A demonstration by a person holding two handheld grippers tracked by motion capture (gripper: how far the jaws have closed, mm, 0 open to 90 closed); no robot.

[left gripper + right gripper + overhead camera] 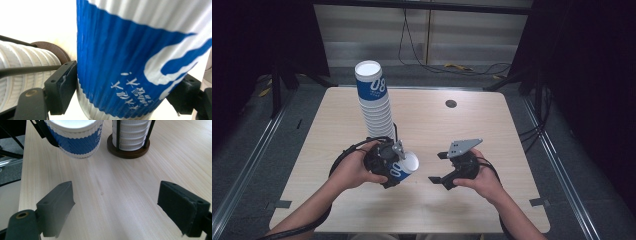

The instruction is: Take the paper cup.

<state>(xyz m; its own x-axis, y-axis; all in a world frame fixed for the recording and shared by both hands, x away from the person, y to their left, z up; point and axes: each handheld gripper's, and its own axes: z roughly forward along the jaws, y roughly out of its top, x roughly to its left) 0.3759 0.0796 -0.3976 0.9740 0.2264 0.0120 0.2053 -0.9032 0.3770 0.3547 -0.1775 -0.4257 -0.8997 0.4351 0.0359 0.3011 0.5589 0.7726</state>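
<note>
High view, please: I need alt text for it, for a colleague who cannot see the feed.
A person's left tool grips a blue and white ribbed paper cup, tilted on its side, above a light wooden table. Behind it stands a tall leaning stack of matching paper cups in a holder. The right tool is open, holding nothing.

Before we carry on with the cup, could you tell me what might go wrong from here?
1. The left hand-held gripper clamps the ribbed cup across its body; the paper wall could crush.
2. The cup hangs tilted close beside the tall, leaning stack; a bump could topple it.
3. The right hand-held gripper is open and empty, so it offers no support.
</note>
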